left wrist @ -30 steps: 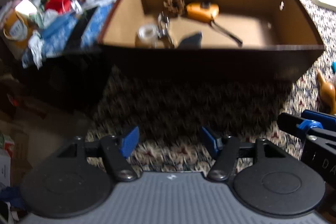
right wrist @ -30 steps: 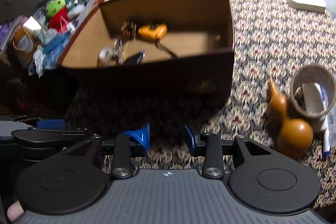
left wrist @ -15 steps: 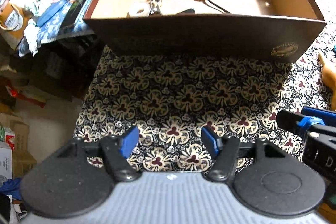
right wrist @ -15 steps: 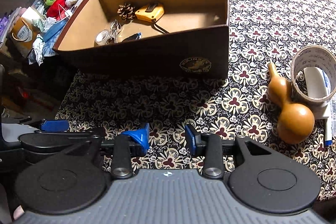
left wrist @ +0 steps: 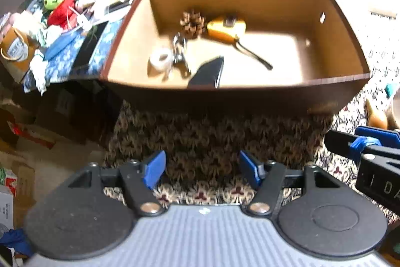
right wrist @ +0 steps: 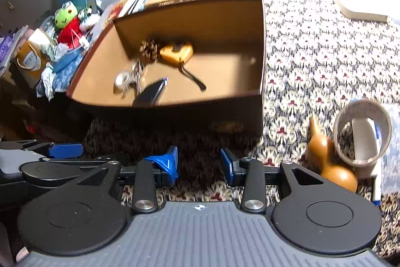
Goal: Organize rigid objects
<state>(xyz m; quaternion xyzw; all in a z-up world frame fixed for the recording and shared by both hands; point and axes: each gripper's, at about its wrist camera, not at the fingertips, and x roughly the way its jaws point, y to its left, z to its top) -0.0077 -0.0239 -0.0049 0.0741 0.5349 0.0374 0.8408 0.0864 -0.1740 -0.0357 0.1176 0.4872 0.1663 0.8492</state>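
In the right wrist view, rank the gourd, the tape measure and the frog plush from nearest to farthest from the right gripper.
1. Gourd: on the cloth just right of the right gripper, beside its right finger.
2. Tape measure: inside the box, ahead.
3. Frog plush: beyond the box, far left, in the clutter.

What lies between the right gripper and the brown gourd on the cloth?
Nothing but bare patterned tablecloth, going by the right wrist view: the right gripper stands open and empty, and the gourd lies just right of its right finger.
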